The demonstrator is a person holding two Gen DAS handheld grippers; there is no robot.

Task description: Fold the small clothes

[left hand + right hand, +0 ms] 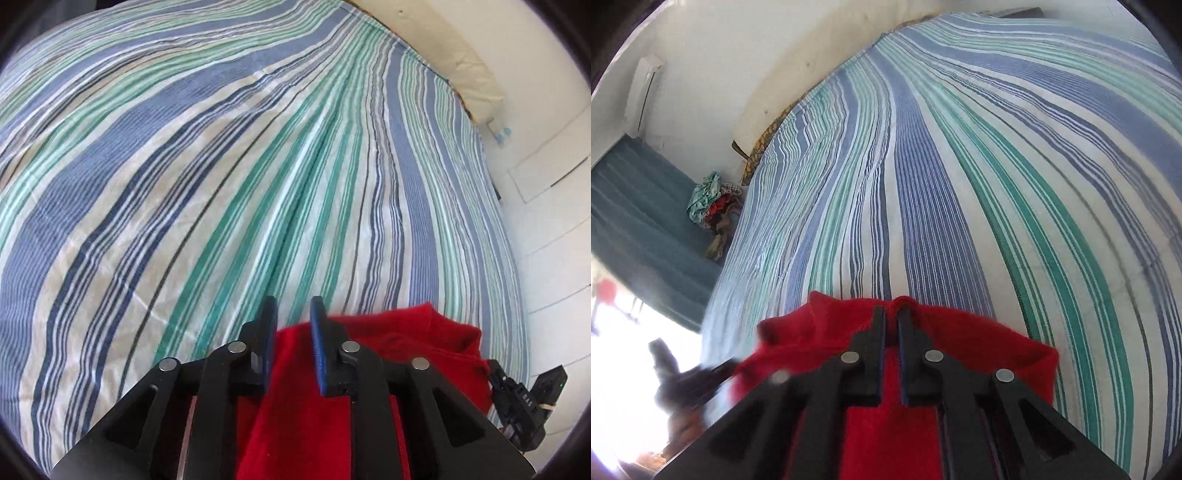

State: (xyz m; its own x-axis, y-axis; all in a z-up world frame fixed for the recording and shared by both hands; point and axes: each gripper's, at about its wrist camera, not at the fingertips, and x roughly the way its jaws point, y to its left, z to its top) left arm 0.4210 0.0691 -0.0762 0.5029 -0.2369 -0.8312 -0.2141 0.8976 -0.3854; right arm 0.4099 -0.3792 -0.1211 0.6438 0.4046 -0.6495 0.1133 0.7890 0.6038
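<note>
A bed point(229, 177) fills both views, covered by a striped sheet point(960, 192) in blue, green and white. A pile of crumpled clothes point(714, 206) lies beside the bed. An air conditioner point(642, 88) hangs on the white wall point(738, 55) above a teal curtain point(639, 221).

L tool point(293, 301) jaws parted w/ a clear gap; R tool point(891, 312) jaws nearly together.

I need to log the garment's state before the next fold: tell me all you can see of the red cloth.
The red fleecy-looking cloth is plain, soft and rumpled, lying bunched at the near edge of the striped bedspread. The left gripper stands open over it, pads apart. The right gripper is nearly closed on a raised fold at its far edge.
</note>
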